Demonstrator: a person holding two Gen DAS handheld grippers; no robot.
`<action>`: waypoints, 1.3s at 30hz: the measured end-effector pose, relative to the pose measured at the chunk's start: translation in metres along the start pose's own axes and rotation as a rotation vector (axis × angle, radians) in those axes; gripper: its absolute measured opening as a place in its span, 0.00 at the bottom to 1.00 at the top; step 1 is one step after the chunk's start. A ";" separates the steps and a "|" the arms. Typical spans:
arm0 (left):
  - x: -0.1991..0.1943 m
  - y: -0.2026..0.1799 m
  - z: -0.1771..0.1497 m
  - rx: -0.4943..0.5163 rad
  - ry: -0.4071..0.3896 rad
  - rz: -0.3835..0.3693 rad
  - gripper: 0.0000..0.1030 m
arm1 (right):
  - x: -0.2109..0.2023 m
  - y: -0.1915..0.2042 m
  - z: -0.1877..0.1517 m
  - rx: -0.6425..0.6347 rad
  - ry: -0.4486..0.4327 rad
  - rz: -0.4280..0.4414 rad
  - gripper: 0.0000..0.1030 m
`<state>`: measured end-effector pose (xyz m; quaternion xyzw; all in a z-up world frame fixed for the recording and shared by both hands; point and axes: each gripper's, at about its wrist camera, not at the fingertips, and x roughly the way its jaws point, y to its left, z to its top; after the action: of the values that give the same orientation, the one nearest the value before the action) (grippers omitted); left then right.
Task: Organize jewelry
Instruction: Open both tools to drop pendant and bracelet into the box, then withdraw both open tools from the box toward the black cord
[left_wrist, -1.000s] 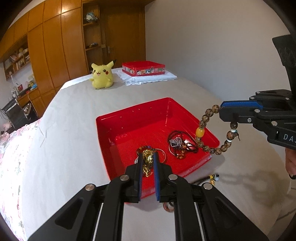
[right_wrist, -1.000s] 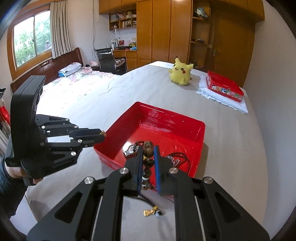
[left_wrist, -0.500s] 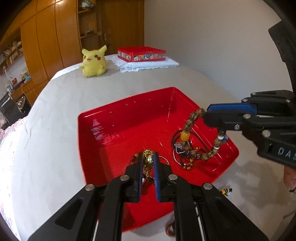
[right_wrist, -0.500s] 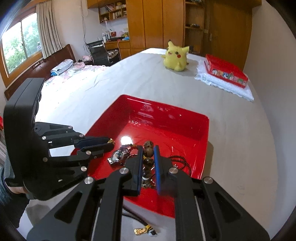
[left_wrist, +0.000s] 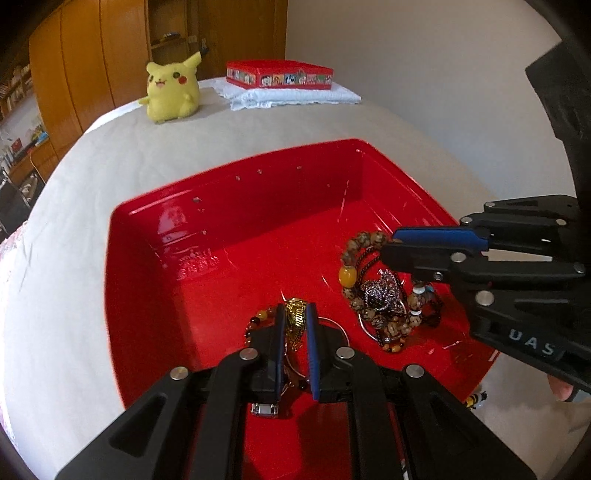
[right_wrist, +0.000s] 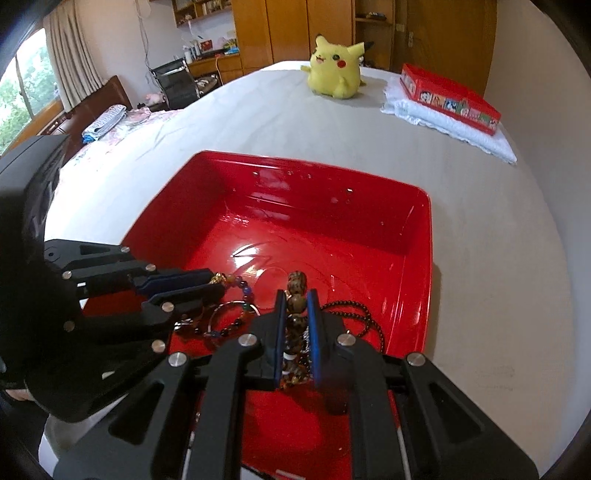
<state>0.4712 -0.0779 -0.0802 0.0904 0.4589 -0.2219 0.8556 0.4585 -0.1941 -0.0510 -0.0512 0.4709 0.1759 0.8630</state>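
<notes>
A red tray (left_wrist: 236, 229) lies on the bed; it also shows in the right wrist view (right_wrist: 413, 266). My left gripper (left_wrist: 295, 325) is shut on a gold chain piece (left_wrist: 294, 320) low inside the tray, also seen in the right wrist view (right_wrist: 207, 282). My right gripper (right_wrist: 295, 317) is shut on a brown bead bracelet (right_wrist: 297, 291), lowered into the tray's right side (left_wrist: 364, 240) over a sparkly pendant (left_wrist: 382, 293). A multicolour bead bracelet (right_wrist: 242, 286) and a dark bead necklace (right_wrist: 354, 310) lie in the tray.
A yellow plush toy (left_wrist: 170, 92) sits at the far end of the bed (left_wrist: 74, 258). A red box (left_wrist: 280, 75) rests on a folded white cloth (left_wrist: 295, 98). A small trinket (left_wrist: 474, 398) lies on the bed beside the tray. A wall runs along the right.
Both grippers have moved forward and down into the tray with their jewelry. The brown bead bracelet, hanging above the tray's edge before, now rests low on the pile.
</notes>
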 end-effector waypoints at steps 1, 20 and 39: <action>0.001 0.000 0.000 0.001 0.003 -0.001 0.10 | 0.003 -0.001 0.000 0.003 0.005 -0.001 0.09; 0.007 -0.006 -0.002 -0.003 0.017 -0.005 0.31 | 0.014 -0.018 -0.010 0.037 0.048 -0.032 0.28; -0.115 -0.018 -0.085 0.008 -0.149 0.040 0.52 | -0.112 0.010 -0.079 -0.008 -0.158 0.028 0.41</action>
<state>0.3442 -0.0288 -0.0325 0.0862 0.3911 -0.2126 0.8913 0.3368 -0.2330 -0.0009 -0.0338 0.4015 0.1933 0.8946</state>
